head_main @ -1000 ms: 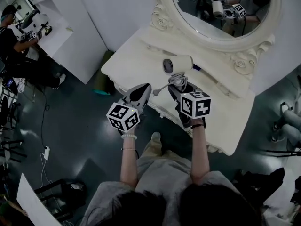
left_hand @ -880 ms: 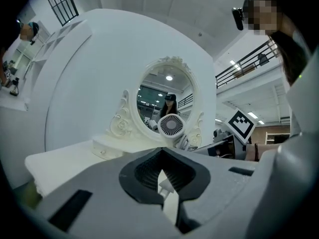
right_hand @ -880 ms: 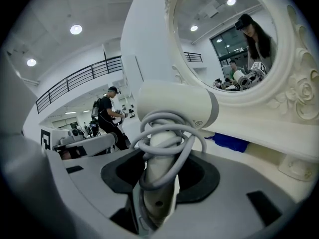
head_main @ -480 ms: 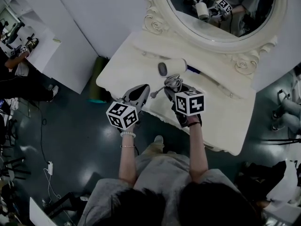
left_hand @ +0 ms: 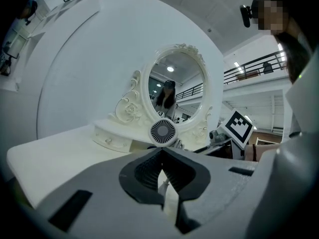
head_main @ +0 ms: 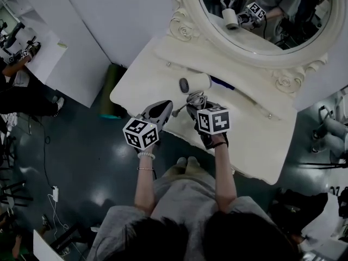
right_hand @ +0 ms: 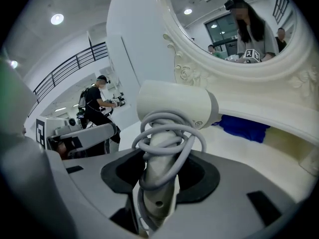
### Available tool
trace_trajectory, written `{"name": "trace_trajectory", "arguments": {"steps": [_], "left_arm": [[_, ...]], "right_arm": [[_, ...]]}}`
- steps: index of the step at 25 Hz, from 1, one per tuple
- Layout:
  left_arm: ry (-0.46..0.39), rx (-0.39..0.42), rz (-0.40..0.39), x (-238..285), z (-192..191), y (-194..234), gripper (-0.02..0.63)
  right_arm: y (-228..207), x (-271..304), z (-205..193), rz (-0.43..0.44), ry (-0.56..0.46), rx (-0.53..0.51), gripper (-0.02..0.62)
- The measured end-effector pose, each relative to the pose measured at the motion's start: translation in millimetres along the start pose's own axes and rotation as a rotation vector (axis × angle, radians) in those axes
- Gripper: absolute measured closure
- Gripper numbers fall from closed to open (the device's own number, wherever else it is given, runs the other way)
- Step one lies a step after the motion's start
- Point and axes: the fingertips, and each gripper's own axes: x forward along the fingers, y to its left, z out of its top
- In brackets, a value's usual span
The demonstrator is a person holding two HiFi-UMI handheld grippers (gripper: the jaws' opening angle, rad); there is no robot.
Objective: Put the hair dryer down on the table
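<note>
Right gripper [head_main: 194, 104] holds hair dryer [head_main: 197, 83] over table [head_main: 260, 137].

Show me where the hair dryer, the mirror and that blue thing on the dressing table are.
hair dryer [right_hand: 174, 103], right gripper view, on its white barrel.
mirror [head_main: 182, 30], head view, on the carved rose of its frame.
blue item [right_hand: 246, 126], right gripper view, on its middle.

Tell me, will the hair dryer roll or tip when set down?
The hair dryer has a round barrel, so on its side it may roll slightly until the handle catches. Upright it looks top-heavy, likely to tip. The cord coiled round its handle looks floppy and might slip loose.
</note>
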Motion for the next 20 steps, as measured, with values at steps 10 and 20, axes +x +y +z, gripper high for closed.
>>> {"name": "trace_trajectory", "arguments": {"steps": [10,20], "left_arm": [[0.050,-0.082,0.021,24,-24,12,0.601],[0.096,-0.138,0.038,28,-50,20,0.601]], "right_arm": [[-20,32,-14,0.000,0.141,-0.027,0.410],[-28,51,-31,0.002,0.230,-0.037,0.410]]}}
